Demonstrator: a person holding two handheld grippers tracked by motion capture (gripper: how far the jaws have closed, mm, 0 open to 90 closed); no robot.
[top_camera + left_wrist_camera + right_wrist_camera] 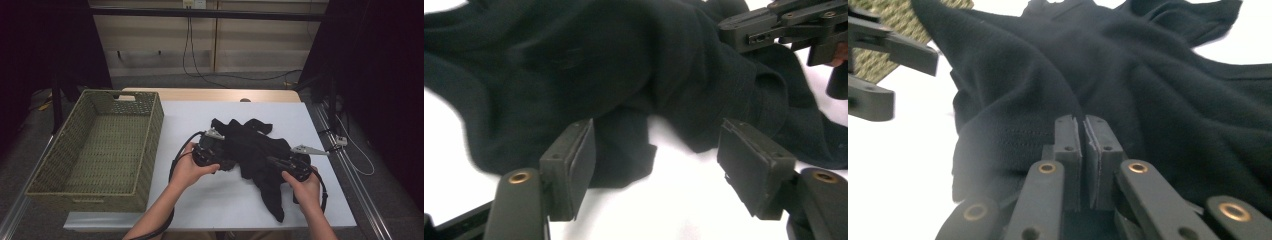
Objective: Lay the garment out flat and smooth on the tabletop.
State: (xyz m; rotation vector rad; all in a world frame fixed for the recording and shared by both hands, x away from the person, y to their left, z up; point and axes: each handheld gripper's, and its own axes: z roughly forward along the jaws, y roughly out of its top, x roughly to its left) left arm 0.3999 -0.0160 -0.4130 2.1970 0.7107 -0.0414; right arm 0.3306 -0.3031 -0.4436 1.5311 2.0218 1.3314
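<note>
A black garment [255, 150] lies crumpled on the white table [210, 200], one strip of it trailing toward the front edge. My left gripper [226, 153] sits at the garment's left side. In the left gripper view it [656, 145] stands open, with its pads [581, 160] wide apart over a fold of the cloth [624, 65] and not pressing on it. My right gripper [274, 161] is at the garment's right side. Its jaws [1082, 122] are shut on the cloth [1148, 90], whose folds run together at the tips.
A long woven basket [150, 125] stands at the left of the table, its corner [883, 15] showing in the right gripper view. Bare white tabletop lies in front of the garment. Black cables hang down the wall behind, and a metal rail runs along the table's right edge.
</note>
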